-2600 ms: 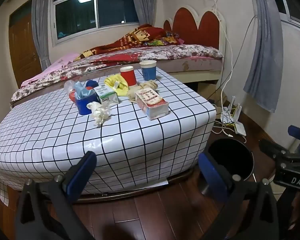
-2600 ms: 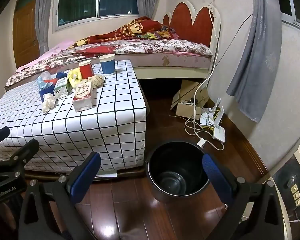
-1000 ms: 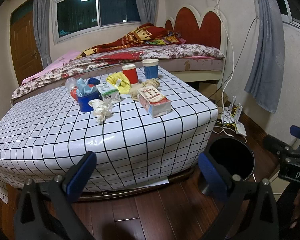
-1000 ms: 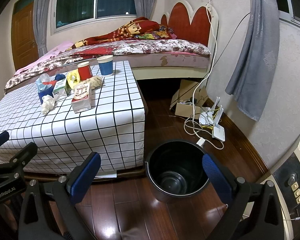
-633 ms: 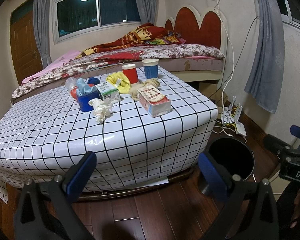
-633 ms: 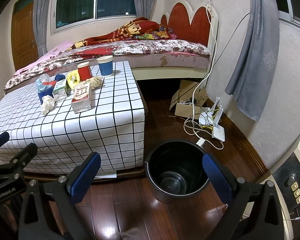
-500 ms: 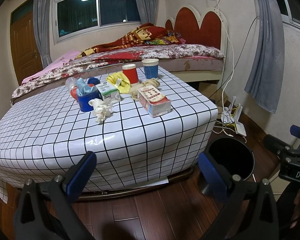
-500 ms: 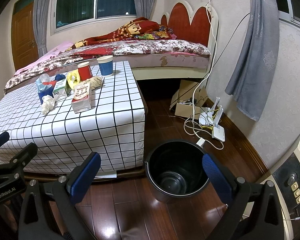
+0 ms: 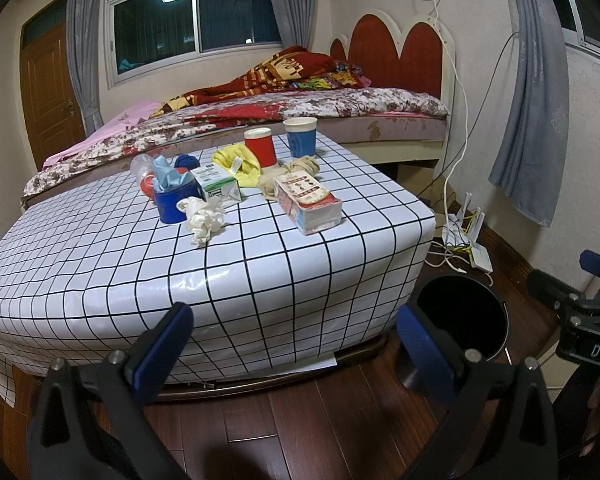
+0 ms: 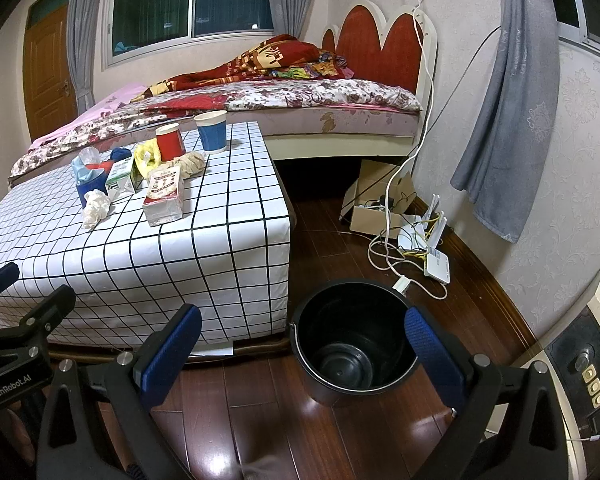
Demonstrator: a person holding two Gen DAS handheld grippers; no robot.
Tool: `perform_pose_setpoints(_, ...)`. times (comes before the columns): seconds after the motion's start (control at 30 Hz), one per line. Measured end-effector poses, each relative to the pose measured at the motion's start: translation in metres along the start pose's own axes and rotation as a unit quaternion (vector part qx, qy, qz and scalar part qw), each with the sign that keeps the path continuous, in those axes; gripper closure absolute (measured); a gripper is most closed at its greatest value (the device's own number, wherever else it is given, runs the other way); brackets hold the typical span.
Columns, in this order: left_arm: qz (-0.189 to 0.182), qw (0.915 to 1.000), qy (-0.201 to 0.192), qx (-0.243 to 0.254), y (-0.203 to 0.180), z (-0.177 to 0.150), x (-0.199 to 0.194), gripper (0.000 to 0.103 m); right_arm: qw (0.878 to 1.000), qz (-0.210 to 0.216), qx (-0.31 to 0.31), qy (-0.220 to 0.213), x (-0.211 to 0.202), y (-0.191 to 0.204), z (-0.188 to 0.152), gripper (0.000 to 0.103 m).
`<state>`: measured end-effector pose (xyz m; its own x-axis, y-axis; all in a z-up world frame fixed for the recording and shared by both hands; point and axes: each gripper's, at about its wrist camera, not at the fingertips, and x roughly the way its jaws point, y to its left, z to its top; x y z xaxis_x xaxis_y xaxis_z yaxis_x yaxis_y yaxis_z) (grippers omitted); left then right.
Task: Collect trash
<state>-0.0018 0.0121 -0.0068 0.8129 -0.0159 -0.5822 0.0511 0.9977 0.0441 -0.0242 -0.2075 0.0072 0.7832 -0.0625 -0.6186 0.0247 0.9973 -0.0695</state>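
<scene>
Left wrist: left gripper (image 9: 294, 344) fingers spread, empty, low before the checked table (image 9: 100, 264). Trash sits on top: crumpled tissue (image 9: 204, 218), carton (image 9: 308, 202), red cup (image 9: 260, 152), blue cup (image 9: 300, 136).

Right wrist: right gripper (image 10: 302, 346) fingers spread, empty, above the black bin (image 10: 352, 344) on the floor just beside the table.

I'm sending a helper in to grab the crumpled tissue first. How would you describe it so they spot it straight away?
Look at the table with the black-and-white checked cloth in front of the bed. On its top, the crumpled tissue lies at the front of the cluster, by the blue cup stuffed with blue paper and the green-and-white carton. It is the only plain white, shapeless wad there.
</scene>
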Motion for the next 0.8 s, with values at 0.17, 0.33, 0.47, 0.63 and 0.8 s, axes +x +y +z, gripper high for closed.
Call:
perform_pose_setpoints(0.17, 0.001, 1.0, 0.0, 0.0, 0.0, 0.0, 0.0, 0.001, 1.0, 0.001, 0.0, 0.0, 0.0, 0.0, 0.0, 0.001)
perform_pose_setpoints(0.33, 0.004, 1.0, 0.0, -0.009, 0.01, 0.002, 0.006, 0.001, 1.0, 0.019, -0.005, -0.004, 0.002, 0.003, 0.005, 0.001)
perform_pose_setpoints(0.47, 0.019, 0.9996, -0.009, -0.017, 0.024, 0.012, 0.015, 0.001, 0.999, 0.041, -0.025, -0.019, 0.009, 0.013, 0.014, 0.001)
perform_pose_setpoints(0.63, 0.036, 0.9992, 0.002, -0.016, 0.05, 0.028, 0.045, 0.001, 0.995, 0.077, -0.058, -0.036, 0.03, 0.037, 0.03, 0.001)
perform_pose_setpoints(0.8, 0.057, 0.9973, 0.02, -0.042, 0.079, 0.035, 0.08, 0.001, 0.99, 0.112, -0.079, -0.026, 0.067, 0.064, 0.048, 0.017)
